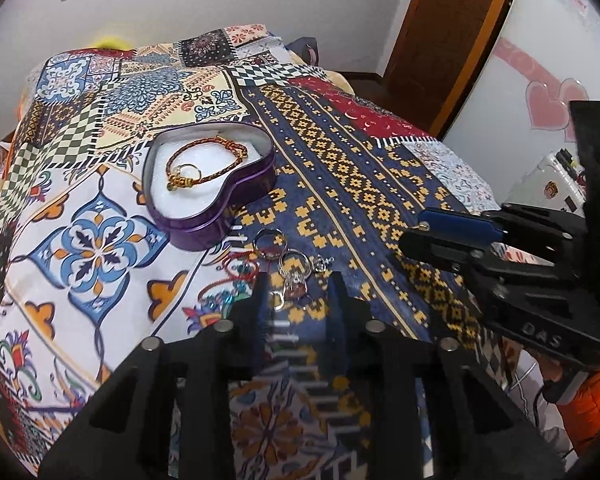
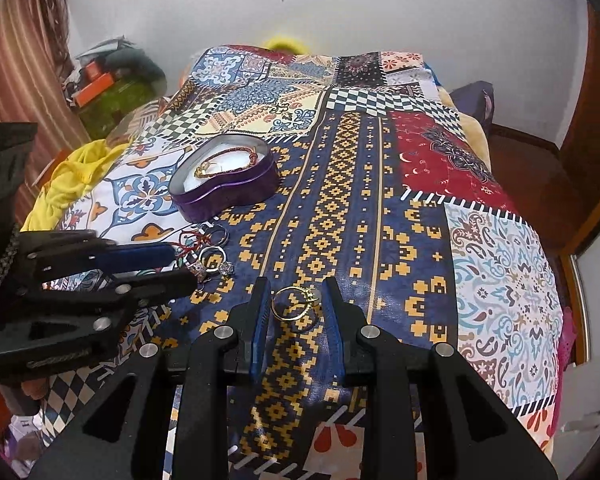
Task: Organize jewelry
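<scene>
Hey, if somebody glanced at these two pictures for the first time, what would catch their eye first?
Probably the purple heart-shaped tin on the patterned bedspread, open, with a braided bracelet on its white lining. Next, the gold ring lying between the open fingers of the right gripper, and the small heap of rings and charms just ahead of the left gripper.

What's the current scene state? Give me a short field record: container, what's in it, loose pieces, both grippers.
container: purple heart-shaped tin, lid off, on the patchwork bedspread
inside: braided bracelet and a ring on white padding
loose pieces: cluster of rings on the bedspread near the tin
left gripper: open, at the cluster
right gripper: open, fingers either side of a gold ring
</scene>
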